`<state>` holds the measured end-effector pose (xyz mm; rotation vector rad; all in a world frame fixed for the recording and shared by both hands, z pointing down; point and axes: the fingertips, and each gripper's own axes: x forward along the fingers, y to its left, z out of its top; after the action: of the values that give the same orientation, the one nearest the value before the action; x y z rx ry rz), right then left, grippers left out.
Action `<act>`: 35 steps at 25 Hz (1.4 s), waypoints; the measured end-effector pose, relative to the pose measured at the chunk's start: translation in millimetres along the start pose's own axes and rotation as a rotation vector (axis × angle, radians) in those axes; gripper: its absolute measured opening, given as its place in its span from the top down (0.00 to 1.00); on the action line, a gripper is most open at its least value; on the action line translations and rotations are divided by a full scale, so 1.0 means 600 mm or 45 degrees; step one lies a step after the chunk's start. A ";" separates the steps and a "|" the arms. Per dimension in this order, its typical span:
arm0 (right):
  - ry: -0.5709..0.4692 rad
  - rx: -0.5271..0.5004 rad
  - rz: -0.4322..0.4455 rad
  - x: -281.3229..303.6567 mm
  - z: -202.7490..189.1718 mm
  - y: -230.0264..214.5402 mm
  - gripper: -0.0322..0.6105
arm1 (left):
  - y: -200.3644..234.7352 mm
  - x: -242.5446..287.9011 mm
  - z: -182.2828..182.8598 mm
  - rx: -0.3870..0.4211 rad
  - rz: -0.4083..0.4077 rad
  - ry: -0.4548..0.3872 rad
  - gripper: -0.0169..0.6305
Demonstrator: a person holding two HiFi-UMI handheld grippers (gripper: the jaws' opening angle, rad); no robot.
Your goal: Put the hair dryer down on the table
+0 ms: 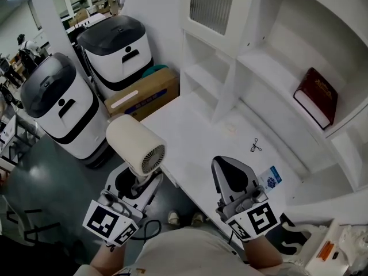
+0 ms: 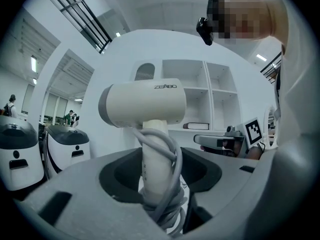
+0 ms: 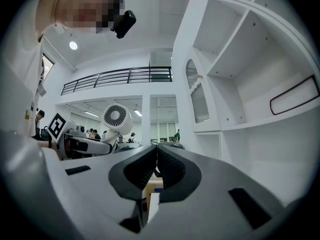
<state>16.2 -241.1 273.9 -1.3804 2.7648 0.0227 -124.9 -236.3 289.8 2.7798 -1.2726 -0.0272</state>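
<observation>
- Cream hair dryer (image 1: 135, 142), upright, barrel on top with its rear grille facing the camera, held up at the left edge of the white table (image 1: 195, 131)
- Grey cord (image 2: 172, 179) wound round its handle
- Left gripper (image 1: 141, 180), jaws wide and clamped on the handle and cord
- Right gripper (image 1: 229, 174) over the table, jaws pressed together, holding nothing
- Dark red book (image 1: 316, 96) lying in the white shelf unit (image 1: 241, 62) behind
- 2 white-and-black machines (image 1: 57, 102) and a cardboard box (image 1: 144, 91) on the floor to the left

Bright overhead light, sharp focus, fisheye-warped edges.
</observation>
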 end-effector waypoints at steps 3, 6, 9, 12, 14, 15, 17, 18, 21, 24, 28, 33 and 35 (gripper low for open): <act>0.002 0.018 0.010 -0.001 -0.004 -0.012 0.92 | -0.008 0.008 0.001 0.002 0.011 -0.001 0.63; 0.005 0.030 0.024 0.000 -0.007 -0.017 0.92 | -0.014 0.015 -0.001 -0.003 0.016 0.008 0.63; 0.012 0.031 0.040 0.002 -0.011 -0.020 0.92 | -0.018 0.021 -0.003 0.003 0.018 0.018 0.63; 0.027 0.051 0.041 0.002 -0.021 -0.030 0.92 | -0.018 0.032 -0.005 0.003 0.019 0.024 0.63; 0.026 0.077 0.030 0.009 -0.026 -0.042 0.92 | -0.013 0.042 -0.010 0.000 0.030 0.044 0.63; 0.022 0.084 0.021 0.016 -0.028 -0.050 0.92 | -0.008 0.049 -0.013 0.003 0.042 0.060 0.63; 0.014 0.091 0.006 0.034 -0.032 -0.067 0.92 | 0.002 0.067 -0.018 0.023 0.064 0.097 0.63; 0.011 0.097 0.002 0.045 -0.035 -0.075 0.92 | 0.006 0.077 -0.020 0.037 0.068 0.114 0.63; 0.022 0.104 -0.003 0.082 -0.048 -0.098 0.92 | 0.018 0.115 -0.030 0.070 0.057 0.152 0.63; 0.062 0.107 -0.013 0.117 -0.075 -0.120 0.92 | 0.037 0.163 -0.058 0.119 0.041 0.225 0.63; 0.152 0.134 -0.053 0.146 -0.134 -0.150 0.92 | 0.062 0.219 -0.125 0.141 0.002 0.368 0.63; 0.205 0.199 -0.134 0.159 -0.210 -0.202 0.92 | 0.087 0.258 -0.252 0.076 -0.017 0.570 0.63; 0.238 0.230 -0.172 0.159 -0.249 -0.219 0.92 | 0.091 0.266 -0.307 0.040 -0.033 0.651 0.63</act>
<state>58.2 -401.8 419.7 -1.5890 2.7248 -0.3697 -52.6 -379.7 481.0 2.5743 -1.1028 0.6590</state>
